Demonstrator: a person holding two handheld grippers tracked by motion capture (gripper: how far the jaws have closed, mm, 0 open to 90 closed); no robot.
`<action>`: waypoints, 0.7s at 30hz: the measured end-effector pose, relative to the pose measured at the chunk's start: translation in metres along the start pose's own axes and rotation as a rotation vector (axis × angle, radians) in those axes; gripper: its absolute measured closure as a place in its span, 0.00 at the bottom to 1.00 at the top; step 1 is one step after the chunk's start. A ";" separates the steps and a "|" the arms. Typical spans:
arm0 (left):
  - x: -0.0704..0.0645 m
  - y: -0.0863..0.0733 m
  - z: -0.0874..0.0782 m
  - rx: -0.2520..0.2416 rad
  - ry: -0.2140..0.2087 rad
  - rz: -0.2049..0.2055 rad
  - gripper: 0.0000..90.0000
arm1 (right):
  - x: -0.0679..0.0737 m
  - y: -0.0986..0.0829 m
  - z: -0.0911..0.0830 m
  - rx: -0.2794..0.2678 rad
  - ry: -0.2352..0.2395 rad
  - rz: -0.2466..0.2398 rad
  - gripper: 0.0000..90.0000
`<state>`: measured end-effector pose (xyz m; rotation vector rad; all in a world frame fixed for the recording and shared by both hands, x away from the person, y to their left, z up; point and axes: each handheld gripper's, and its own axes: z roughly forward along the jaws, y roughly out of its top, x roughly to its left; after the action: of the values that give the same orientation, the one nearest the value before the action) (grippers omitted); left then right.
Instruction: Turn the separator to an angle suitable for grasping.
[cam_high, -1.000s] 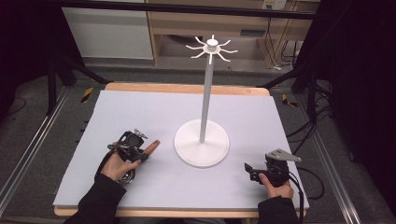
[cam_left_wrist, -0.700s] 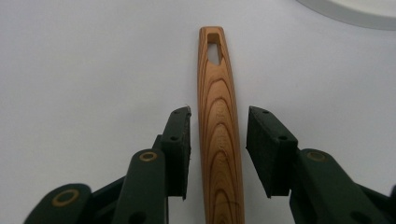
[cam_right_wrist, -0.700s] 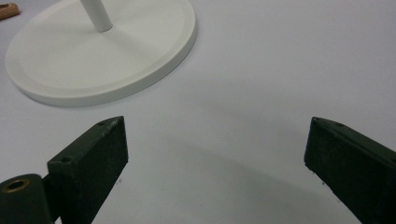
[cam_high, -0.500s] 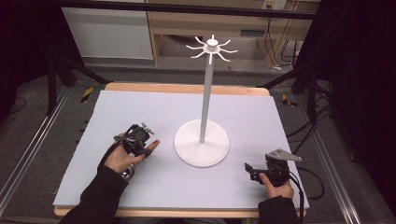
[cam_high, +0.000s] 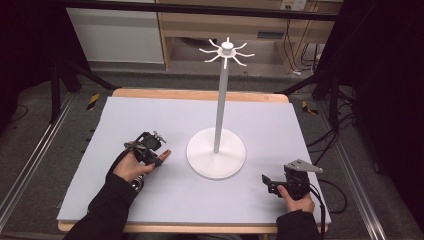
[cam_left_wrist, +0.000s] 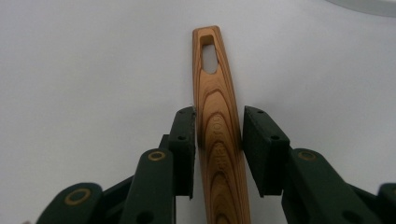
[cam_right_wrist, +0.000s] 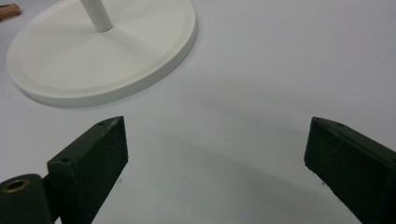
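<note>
A slim wooden handle (cam_left_wrist: 218, 135) with a slot hole near its tip lies along the pale mat. My left gripper (cam_left_wrist: 218, 116) is shut on it, a black pad pressing each side. In the high view the left gripper (cam_high: 156, 150) sits left of the white stand's round base (cam_high: 216, 152), and the handle's tip (cam_high: 165, 152) pokes out toward the base. My right gripper (cam_high: 266, 181) rests low on the mat to the right of the base, jaws wide apart with nothing between them (cam_right_wrist: 215, 135). The right gripper view has the stand base (cam_right_wrist: 102, 60) ahead and the handle's tip (cam_right_wrist: 8, 11) at far left.
The stand's thin pole rises to a ring of white hooks (cam_high: 227, 50). The pale mat (cam_high: 150, 115) covers a wooden table with its far edge (cam_high: 200, 94) showing. Black frame legs and cables stand on the floor around it.
My left hand and gripper have shifted a little forward and to the right, toward the stand base. The right gripper has stayed where it was.
</note>
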<state>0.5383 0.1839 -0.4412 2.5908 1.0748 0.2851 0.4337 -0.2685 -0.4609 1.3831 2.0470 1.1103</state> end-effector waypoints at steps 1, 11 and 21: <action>0.000 -0.001 0.000 -0.002 -0.002 -0.003 0.72 | 0.000 0.000 0.000 0.000 0.001 0.001 0.07; 0.004 -0.005 0.006 0.004 -0.030 -0.021 0.71 | 0.000 0.000 0.001 0.010 0.000 -0.006 0.07; 0.006 -0.003 0.007 0.016 -0.039 -0.061 0.73 | 0.000 0.000 0.002 0.009 0.004 0.003 0.07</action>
<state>0.5425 0.1890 -0.4481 2.5619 1.1444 0.2117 0.4351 -0.2679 -0.4620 1.3895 2.0563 1.1066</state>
